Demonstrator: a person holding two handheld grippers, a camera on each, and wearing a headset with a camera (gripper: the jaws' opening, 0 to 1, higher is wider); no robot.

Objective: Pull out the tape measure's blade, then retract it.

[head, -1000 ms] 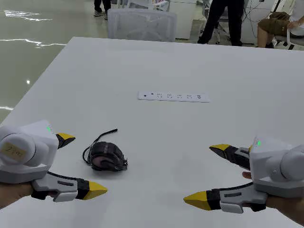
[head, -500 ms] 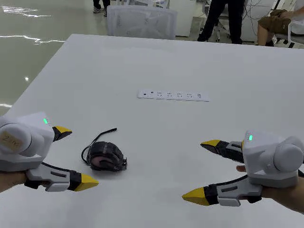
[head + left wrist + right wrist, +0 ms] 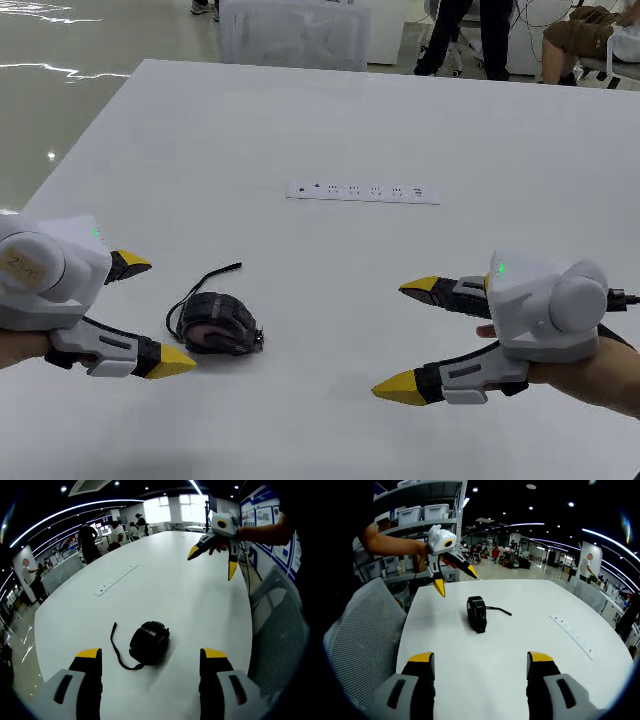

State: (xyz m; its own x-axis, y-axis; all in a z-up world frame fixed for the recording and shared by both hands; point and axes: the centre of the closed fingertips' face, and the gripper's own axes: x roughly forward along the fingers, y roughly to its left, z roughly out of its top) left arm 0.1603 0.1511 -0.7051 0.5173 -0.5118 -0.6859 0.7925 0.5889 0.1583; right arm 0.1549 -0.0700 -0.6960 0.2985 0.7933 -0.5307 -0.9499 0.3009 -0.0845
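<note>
On the white table (image 3: 330, 130), near its close left corner, the tape measure (image 3: 215, 323) lies on its side with the blade fully wound in. Its black wrist strap (image 3: 205, 283) is looped out towards the table's far side. It is touched by neither gripper.

Over the last second the case and strap have not been moved on the table; their slight drift in the head view is matched by that of the power strip (image 3: 362, 192), so it is put down to the headset. The right gripper (image 3: 407, 337) has been brought up and inwards a little, though it is well apart from the tape measure. The left gripper (image 3: 150, 312) has been drawn back slightly towards the table's left edge and is held just beside the case. Both sets of jaws are spread wide with nothing between them, as they were. The task is therefore judged not yet begun: no hold has been taken and no blade pulled.

The blade's end hook cannot be made out in any view. In the left gripper view the tape measure (image 3: 149, 641) is seen as a dark lump, and in the right gripper view (image 3: 476, 613) it is seen edge-on. The side from which the blade leaves cannot be told. The left hand is cut off by the head view's edge.
</note>
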